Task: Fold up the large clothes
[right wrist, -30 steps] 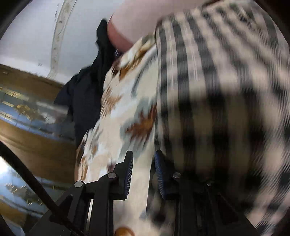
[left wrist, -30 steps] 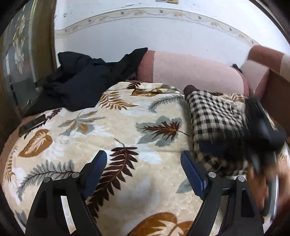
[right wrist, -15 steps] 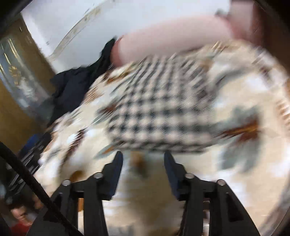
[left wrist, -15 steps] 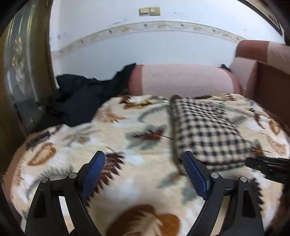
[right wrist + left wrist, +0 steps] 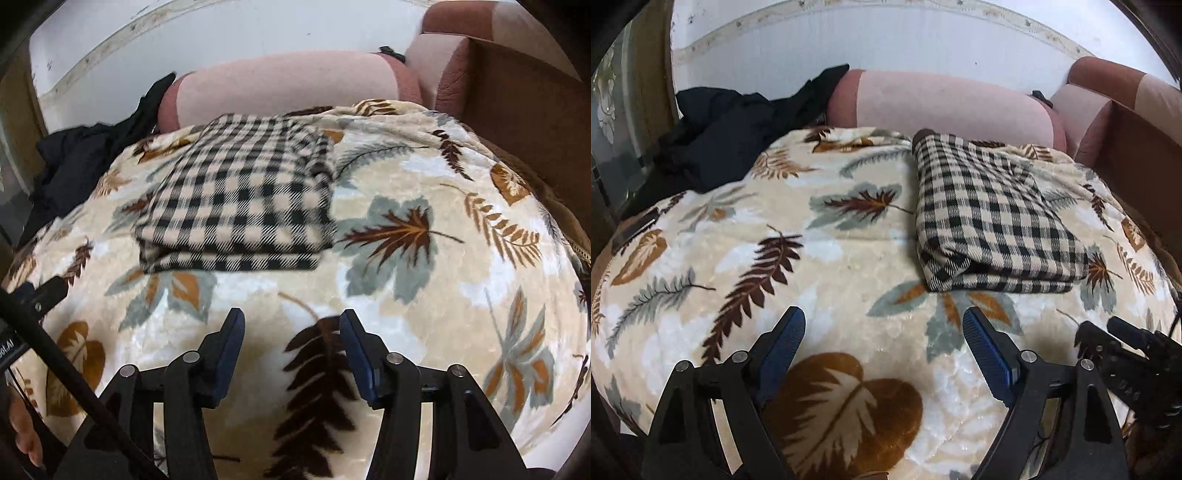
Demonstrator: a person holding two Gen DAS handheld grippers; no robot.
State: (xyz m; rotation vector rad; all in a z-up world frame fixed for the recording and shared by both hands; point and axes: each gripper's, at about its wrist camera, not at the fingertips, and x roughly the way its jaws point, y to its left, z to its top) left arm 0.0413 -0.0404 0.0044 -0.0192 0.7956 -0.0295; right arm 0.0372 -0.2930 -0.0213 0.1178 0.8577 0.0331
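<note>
folded garment at rest, both grippers released and clear

nearest to each camera are the tools themselves. the left gripper (image 5: 882,338) hangs over the near edge of the leaf-print blanket (image 5: 746,229) with its jaws spread wide and nothing between them. the right gripper (image 5: 291,338) is likewise spread, with only blanket showing in the gap. in the left wrist view the right gripper appears as a black frame near the blanket's near right corner, beside the left one. neither tool touches cloth; this placement reads as a release position, with the jaws apart so no fabric drags.

beyond the fingertips, apart from both tools, lies the checked garment (image 5: 990,218). it sits on the blanket toward the far edge, right of the centre line in the left wrist view. it forms a compact rectangular stack, with layered edges visible along its near side (image 5: 229,260). the layers lie flat and roughly aligned, so the fold of this item appears complete. the soft blanket supports it without a hard edge, which probably explains its position well inside the borders.

farther back, a heap of dark clothing (image 5: 727,129) rests at the far left corner, partly over the pink bolster (image 5: 942,103) that runs along the far edge. this heap is unfolded and is the likely next item. behind it stands the white wall (image 5: 886,40).
</note>
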